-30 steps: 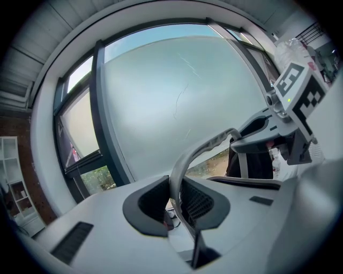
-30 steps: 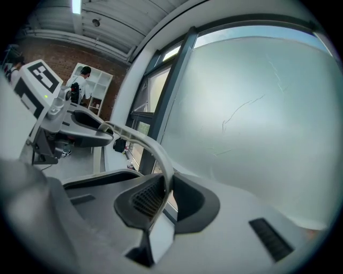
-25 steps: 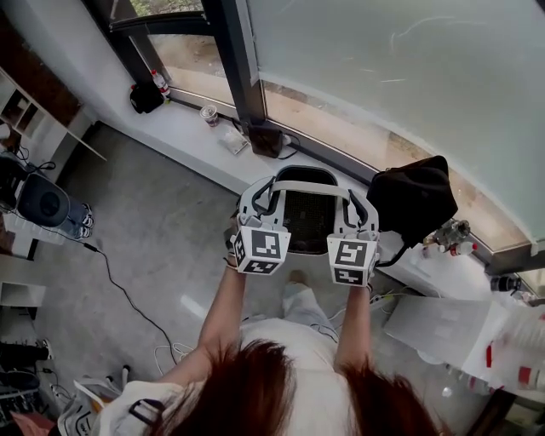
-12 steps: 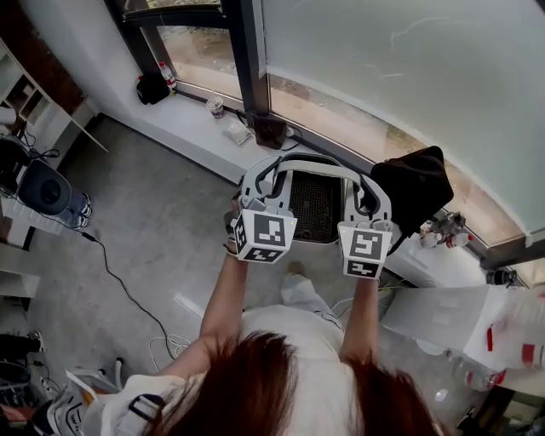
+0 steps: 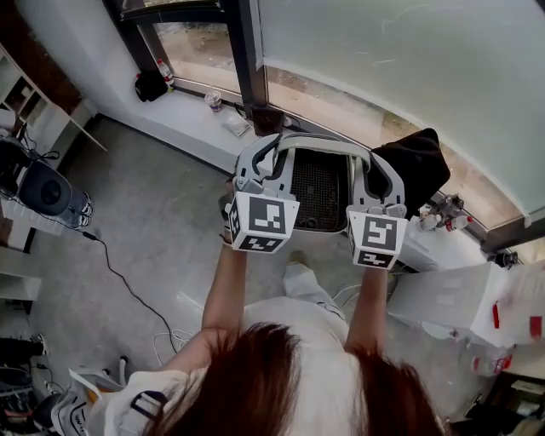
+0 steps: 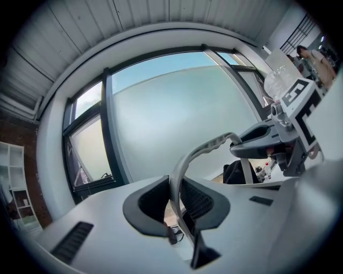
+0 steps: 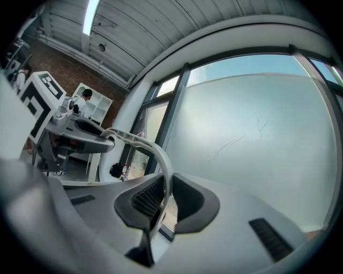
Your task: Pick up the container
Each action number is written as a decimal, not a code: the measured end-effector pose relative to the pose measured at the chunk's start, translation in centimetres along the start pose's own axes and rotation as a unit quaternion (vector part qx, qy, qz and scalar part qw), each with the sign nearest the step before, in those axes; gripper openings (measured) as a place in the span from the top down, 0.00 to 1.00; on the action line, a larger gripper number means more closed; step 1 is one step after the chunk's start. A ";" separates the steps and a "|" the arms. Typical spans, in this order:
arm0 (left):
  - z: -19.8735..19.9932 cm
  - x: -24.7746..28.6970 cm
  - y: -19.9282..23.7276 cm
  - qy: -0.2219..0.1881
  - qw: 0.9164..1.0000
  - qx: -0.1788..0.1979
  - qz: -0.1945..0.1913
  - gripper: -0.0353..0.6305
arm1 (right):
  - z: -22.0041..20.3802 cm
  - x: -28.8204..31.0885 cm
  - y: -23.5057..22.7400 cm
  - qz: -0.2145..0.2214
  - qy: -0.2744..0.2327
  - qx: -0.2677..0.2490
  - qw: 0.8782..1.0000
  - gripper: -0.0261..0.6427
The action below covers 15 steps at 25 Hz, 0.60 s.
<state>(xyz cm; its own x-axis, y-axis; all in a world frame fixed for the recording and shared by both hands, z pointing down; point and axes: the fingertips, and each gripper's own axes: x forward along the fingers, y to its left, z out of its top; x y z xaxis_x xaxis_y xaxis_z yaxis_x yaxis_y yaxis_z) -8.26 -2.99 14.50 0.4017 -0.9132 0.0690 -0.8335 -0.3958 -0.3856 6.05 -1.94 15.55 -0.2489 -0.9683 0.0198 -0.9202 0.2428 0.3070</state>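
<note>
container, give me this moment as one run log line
container: held in the air | left gripper: shut on container | right gripper: shut on container

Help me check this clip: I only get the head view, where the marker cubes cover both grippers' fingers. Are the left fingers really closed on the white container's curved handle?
Observer: Yes. The left gripper view shows the left gripper with dark fingers pinching the pale curved handle of the white, mesh-lined container.
Operator: And the right?
Observer: The right gripper view shows the right gripper clamped on that handle's other end.
Operator: Anything overhead?
Observer: A lit strip light on the ribbed ceiling.
</note>
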 end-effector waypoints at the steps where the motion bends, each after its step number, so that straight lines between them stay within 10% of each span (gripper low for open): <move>1: 0.4 -0.4 0.0 -0.003 1.000 -0.002 -0.002 0.84 | 0.4 -0.4 0.0 -0.001 -0.003 0.001 1.000 0.87; 15: 4.7 -6.1 -1.1 -0.036 0.999 0.001 -0.007 0.84 | 4.5 -6.3 0.0 -0.015 -0.035 -0.005 0.999 0.87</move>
<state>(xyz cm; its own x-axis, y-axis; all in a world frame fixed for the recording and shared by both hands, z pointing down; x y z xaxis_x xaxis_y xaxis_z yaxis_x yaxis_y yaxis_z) -7.98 3.46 10.17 0.4392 -0.8984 0.0077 -0.8274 -0.4078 -0.3861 6.29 4.37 11.15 -0.2415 -0.9688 -0.0560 -0.9245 0.2122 0.3166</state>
